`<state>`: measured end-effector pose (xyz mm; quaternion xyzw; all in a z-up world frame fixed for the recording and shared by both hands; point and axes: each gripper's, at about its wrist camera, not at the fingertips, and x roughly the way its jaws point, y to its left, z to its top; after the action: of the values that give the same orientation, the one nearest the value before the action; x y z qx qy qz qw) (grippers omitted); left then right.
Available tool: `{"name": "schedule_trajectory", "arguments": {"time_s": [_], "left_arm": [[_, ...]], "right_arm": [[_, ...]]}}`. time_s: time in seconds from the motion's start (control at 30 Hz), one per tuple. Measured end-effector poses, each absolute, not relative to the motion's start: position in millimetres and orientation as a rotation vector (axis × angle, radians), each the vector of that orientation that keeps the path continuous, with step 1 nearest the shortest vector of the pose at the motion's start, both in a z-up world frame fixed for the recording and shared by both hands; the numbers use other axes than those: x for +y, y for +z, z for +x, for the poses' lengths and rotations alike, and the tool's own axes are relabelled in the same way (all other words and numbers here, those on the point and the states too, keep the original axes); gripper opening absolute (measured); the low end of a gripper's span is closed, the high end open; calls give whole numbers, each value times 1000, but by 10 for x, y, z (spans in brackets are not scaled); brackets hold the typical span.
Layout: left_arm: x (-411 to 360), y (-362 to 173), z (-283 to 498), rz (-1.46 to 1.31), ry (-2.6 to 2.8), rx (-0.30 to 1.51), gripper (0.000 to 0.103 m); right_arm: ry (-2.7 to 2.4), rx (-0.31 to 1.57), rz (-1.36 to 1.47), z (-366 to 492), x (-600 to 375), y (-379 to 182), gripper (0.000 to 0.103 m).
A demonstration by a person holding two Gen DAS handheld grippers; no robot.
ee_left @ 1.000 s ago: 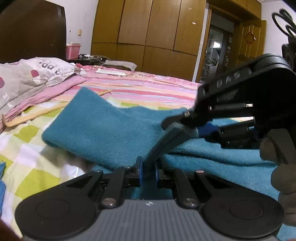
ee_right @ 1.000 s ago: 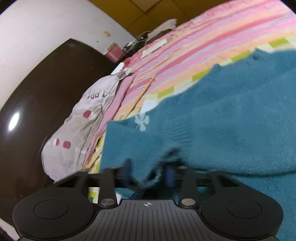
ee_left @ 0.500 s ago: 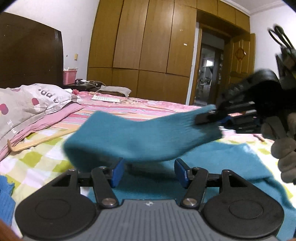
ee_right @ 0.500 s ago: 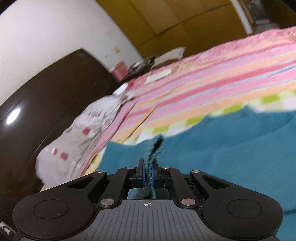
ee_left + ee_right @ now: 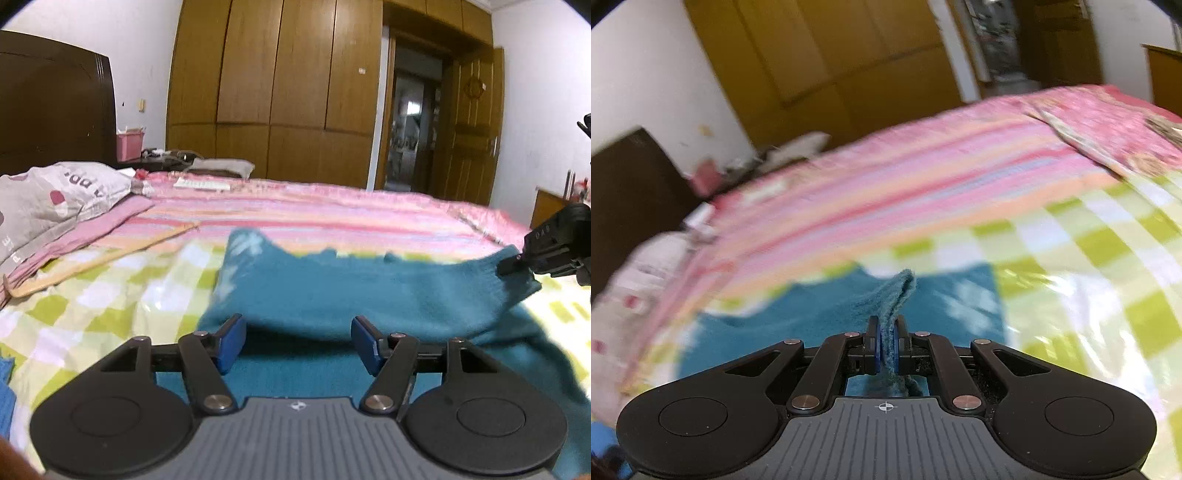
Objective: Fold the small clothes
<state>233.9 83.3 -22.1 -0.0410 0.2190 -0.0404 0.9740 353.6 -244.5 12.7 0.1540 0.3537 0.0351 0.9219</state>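
Observation:
A teal knitted garment (image 5: 362,291) with pale flower marks lies on the checked bedspread. My left gripper (image 5: 297,341) is open and empty, its blue pads (image 5: 231,341) wide apart just in front of the garment's near fold. My right gripper (image 5: 886,349) is shut on an edge of the teal garment (image 5: 897,295) and holds it lifted above the bed. The right gripper also shows in the left wrist view (image 5: 517,264) at the far right, pinching the garment's raised end.
The bed has a green checked sheet (image 5: 110,295) and a pink striped cover (image 5: 332,210). A grey pillow (image 5: 55,195) lies at the left by the dark headboard (image 5: 55,110). A blue cloth (image 5: 5,398) lies at the lower left. Wooden wardrobes (image 5: 277,92) stand behind.
My left gripper has opened and let go of the teal garment, then drawn back. My right gripper has closed on the garment's edge and carried it up and to the right.

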Motion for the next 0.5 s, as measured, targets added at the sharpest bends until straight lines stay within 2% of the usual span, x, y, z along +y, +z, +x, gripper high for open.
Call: {"name": "schedule_trajectory", "arguments": {"time_s": [0.17,0.5], "left_arm": [[860,-344,2312,-62,-54,488,68],[1017,-331,2225,-56,-2,471,68]], "right_arm": [[37,753,248,3551,-2378,-145,8],[-3,710,231,3579,-2421,-59,7]]}}
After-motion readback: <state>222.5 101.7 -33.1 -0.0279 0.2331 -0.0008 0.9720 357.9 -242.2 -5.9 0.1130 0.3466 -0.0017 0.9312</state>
